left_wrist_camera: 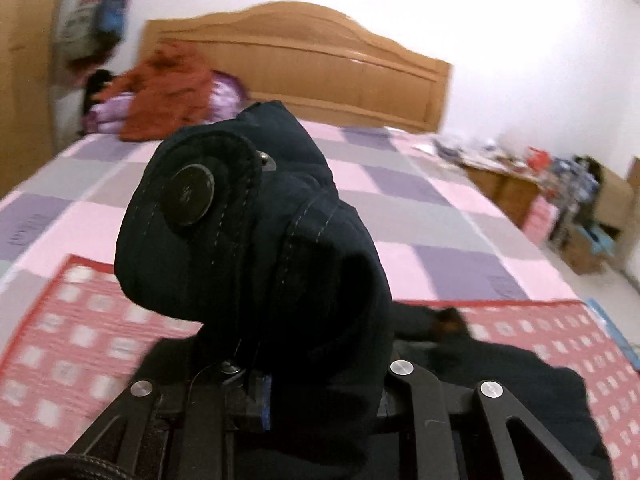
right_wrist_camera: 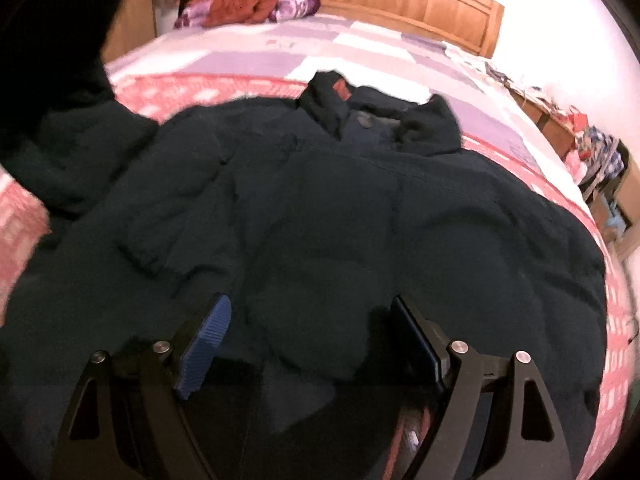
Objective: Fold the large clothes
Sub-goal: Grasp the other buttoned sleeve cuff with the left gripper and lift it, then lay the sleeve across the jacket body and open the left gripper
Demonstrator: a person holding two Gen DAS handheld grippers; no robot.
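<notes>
A large dark navy padded jacket [right_wrist_camera: 320, 208] lies spread on a red-and-white checked mat [right_wrist_camera: 176, 88] on the bed, collar [right_wrist_camera: 376, 120] toward the headboard. My left gripper [left_wrist_camera: 316, 396] is shut on a bunched part of the jacket [left_wrist_camera: 256, 232], a cuff tab with a round dark button [left_wrist_camera: 192, 194], and holds it up above the mat [left_wrist_camera: 80, 320]. My right gripper [right_wrist_camera: 310, 332] is open just above the jacket's lower part, blue pads [right_wrist_camera: 206, 340] apart, nothing between them. A raised dark sleeve [right_wrist_camera: 60, 80] shows at the left of the right wrist view.
The bed has a pink, purple and grey checked cover [left_wrist_camera: 400, 184] and a wooden headboard [left_wrist_camera: 320, 64]. A rust-red garment [left_wrist_camera: 168, 92] on purple bedding lies by the headboard. A cluttered low cabinet [left_wrist_camera: 520, 176] and boxes stand right of the bed.
</notes>
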